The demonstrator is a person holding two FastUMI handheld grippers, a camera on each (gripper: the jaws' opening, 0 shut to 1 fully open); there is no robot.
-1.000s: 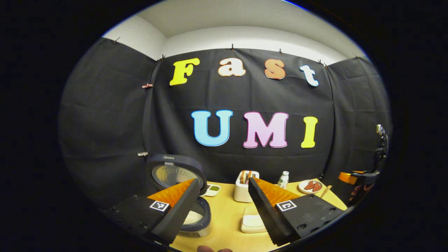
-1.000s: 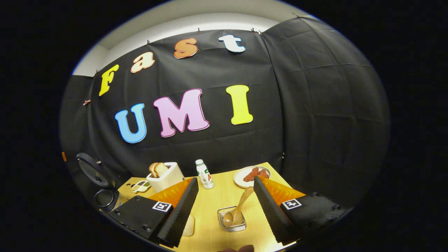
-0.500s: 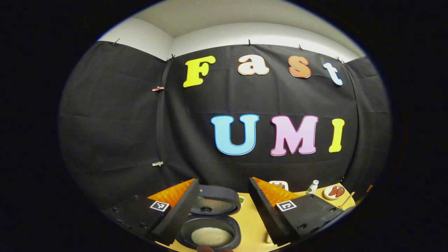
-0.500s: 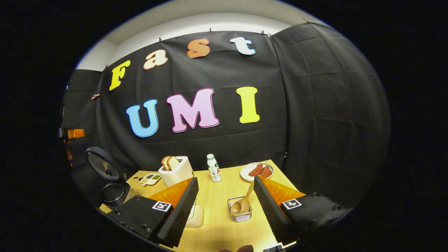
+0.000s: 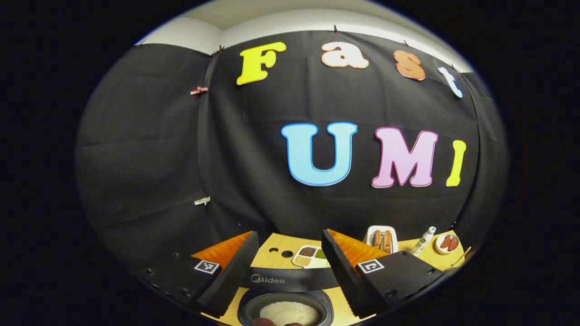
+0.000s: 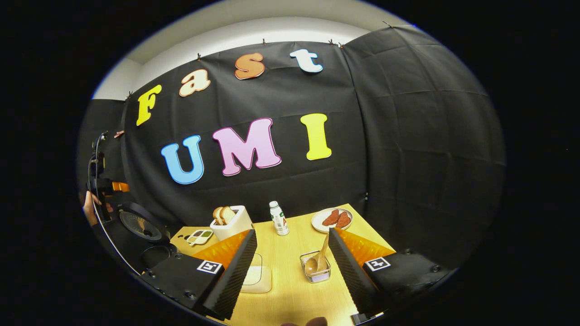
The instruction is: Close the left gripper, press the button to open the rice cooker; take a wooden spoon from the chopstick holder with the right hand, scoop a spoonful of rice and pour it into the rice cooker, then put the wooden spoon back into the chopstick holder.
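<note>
At 12 o'clock of the right gripper (image 6: 290,271), just ahead between its spread, empty fingers: wooden spoon (image 6: 318,259), bowl down in the clear chopstick holder (image 6: 316,269), handle leaning up toward 1 o'clock. Pale wood, rounded bowl. Nearer the right gripper by far; judged the arm for any next reach along that axis.

Left gripper (image 5: 290,271) likewise open, holding nothing, poised over the rice cooker (image 5: 285,308) at 6 o'clock, lid up, white rice in the pot. Scoop and return judged done.
</note>
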